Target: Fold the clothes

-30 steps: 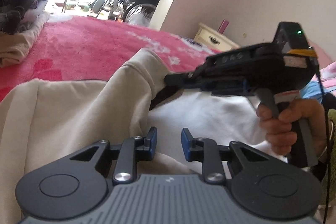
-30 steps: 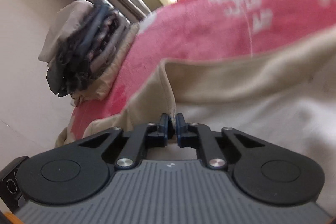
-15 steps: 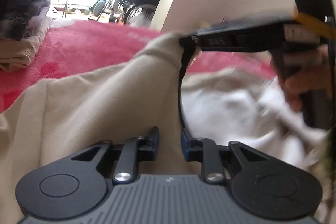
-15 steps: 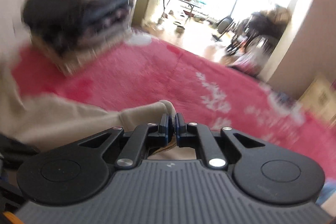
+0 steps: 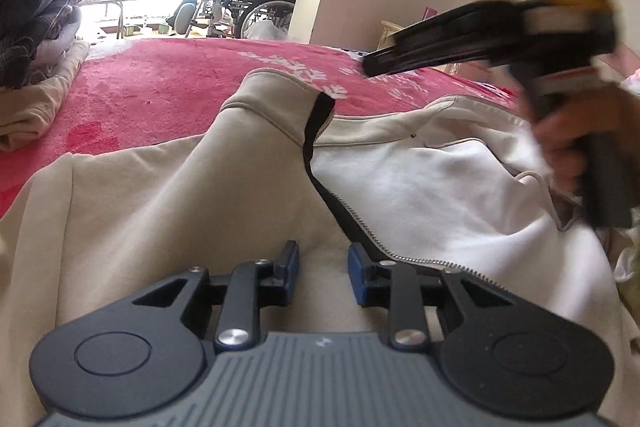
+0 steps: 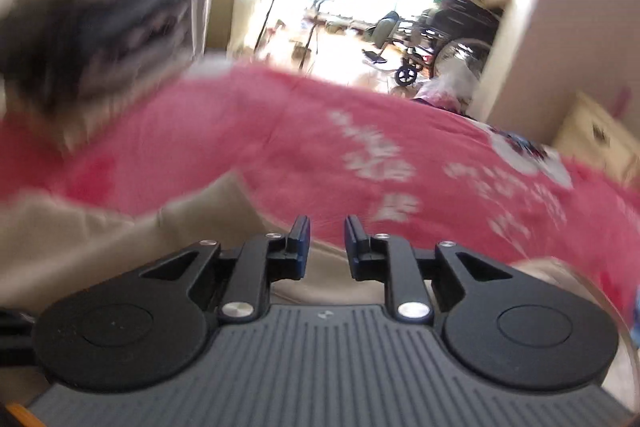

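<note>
A beige zip-up jacket (image 5: 168,195) lies on the red blanket (image 5: 168,79), its left front panel folded over and its white lining (image 5: 420,187) and zipper (image 5: 384,247) showing. My left gripper (image 5: 323,263) is open just above the jacket near the zipper, holding nothing. My right gripper (image 6: 327,241) is open and empty, above the jacket's beige edge (image 6: 120,239); it also shows in the left wrist view (image 5: 372,67), raised above the collar (image 5: 280,95). The right wrist view is blurred.
A stack of folded clothes (image 5: 36,39) stands at the far left on the blanket, blurred in the right wrist view (image 6: 92,27). A wheelchair (image 5: 256,3) stands beyond the bed in a bright doorway. A cream nightstand (image 6: 600,143) is at the right by the wall.
My right gripper has opened and let go of the jacket's collar edge, which now lies folded over. It has lifted away to the right. My left gripper stays open in place.
</note>
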Demonstrator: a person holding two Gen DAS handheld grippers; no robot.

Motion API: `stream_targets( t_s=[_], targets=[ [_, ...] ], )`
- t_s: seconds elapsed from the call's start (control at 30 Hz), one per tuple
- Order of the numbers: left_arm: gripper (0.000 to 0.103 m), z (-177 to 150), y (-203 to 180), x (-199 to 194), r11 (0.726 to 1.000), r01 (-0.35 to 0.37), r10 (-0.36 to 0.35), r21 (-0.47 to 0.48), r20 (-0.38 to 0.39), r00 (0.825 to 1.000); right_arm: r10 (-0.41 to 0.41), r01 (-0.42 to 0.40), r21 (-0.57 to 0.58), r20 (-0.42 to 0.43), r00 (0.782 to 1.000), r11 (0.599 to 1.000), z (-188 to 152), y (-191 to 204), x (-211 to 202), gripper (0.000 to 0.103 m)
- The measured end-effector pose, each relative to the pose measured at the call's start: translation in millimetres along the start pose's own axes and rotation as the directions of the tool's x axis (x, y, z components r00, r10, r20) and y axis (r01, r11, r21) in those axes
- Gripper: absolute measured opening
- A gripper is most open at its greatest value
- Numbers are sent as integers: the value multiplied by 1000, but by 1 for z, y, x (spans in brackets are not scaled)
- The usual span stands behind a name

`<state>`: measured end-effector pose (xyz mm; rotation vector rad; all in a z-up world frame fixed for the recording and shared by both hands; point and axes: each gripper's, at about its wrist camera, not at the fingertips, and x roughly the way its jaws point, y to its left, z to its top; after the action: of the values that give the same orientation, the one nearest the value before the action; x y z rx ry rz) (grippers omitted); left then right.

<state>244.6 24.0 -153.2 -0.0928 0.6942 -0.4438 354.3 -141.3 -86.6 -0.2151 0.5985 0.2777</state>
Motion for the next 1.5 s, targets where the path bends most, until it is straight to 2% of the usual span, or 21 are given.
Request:
stream_targets(
  t_s=[0.07, 0.1, 0.17, 0.23, 0.37, 0.47, 0.57, 0.63, 0.67, 0.7, 0.77, 0.83, 0.87, 0.97, 1.03, 1.13, 1.23, 1.27, 1.33, 1.4, 1.5],
  targets=[
    [31, 1, 0, 2, 1000, -1, 1, 6, 1, 1000, 48, -45, 100, -25, 999, 994, 0, -25, -17, 22],
    [31, 1, -1, 1, 1000, 0, 0, 5, 2, 1000, 82, -74, 155, -46, 996, 985, -2, -37, -19, 26],
    [32, 1, -4, -2, 1000, 0, 0, 4, 3, 1000, 136, -112, 247, -80, 988, 962, -6, -60, -21, 29],
    [33, 4, -2, -7, 1000, -5, 5, -19, 4, 1000, 141, -110, 240, -115, 983, 964, -10, -69, -15, 29],
    [40, 14, 3, -32, 999, -9, 10, -36, 30, 1000, 149, -126, 146, -158, 976, 981, -14, -63, 7, 34],
    [47, 29, 19, -57, 999, -25, 27, -47, 57, 998, 170, -156, 90, -178, 969, 984, -14, -59, 20, 44],
    [49, 47, 50, -62, 992, -102, 105, -73, 46, 993, 173, -161, 77, -181, 968, 984, -3, -62, 28, 44],
    [51, 58, 71, -57, 985, -150, 152, -80, 19, 988, 231, -214, 125, -146, 962, 969, 8, -63, 22, 44],
    [58, 62, 81, -50, 987, -154, 154, -54, 0, 988, 275, -254, 163, -121, 954, 953, 15, -63, 18, 45],
    [59, 66, 89, -41, 986, -163, 162, -25, -32, 986, 312, -289, 196, -98, 945, 937, 21, -61, 14, 48],
    [60, 68, 102, -24, 983, -182, 182, 10, -75, 980, 393, -362, 256, -78, 916, 896, 32, -52, 11, 51],
    [60, 68, 112, -10, 989, -147, 148, 12, -122, 981, 463, -422, 308, -73, 883, 853, 42, -40, 12, 53],
    [60, 67, 117, -4, 993, -117, 115, -8, -148, 982, 485, -434, 332, -83, 871, 838, 46, -34, 15, 53],
    [61, 67, 118, 1, 998, -51, 47, -27, -138, 989, 547, -445, 448, -123, 828, 775, 54, -19, 30, 54],
    [60, 68, 117, 5, 999, -18, 12, -39, -133, 991, 567, -441, 500, -128, 813, 745, 54, -13, 37, 54],
    [50, 69, 115, 13, 999, -3, -2, -36, -134, 991, 536, -400, 517, -141, 832, 757, 51, -13, 42, 54],
    [38, 69, 114, 16, 1000, -10, 6, -30, -135, 991, 456, -297, 560, -167, 874, 774, 42, -32, 47, 54],
    [31, 68, 114, 16, 1000, -18, 14, -25, -132, 991, 433, -250, 599, -182, 883, 761, 36, -44, 51, 54],
    [22, 66, 113, 15, 999, -32, 30, -17, -126, 992, 412, -157, 709, -203, 888, 687, 23, -71, 61, 54],
    [12, 64, 108, 12, 998, -59, 58, 1, -103, 993, 410, -69, 801, -228, 883, 594, 8, -93, 70, 54],
    [10, 63, 96, 4, 991, -126, 127, 43, -26, 992, 435, 34, 895, -248, 865, 444, -15, -116, 82, 54]
  ],
)
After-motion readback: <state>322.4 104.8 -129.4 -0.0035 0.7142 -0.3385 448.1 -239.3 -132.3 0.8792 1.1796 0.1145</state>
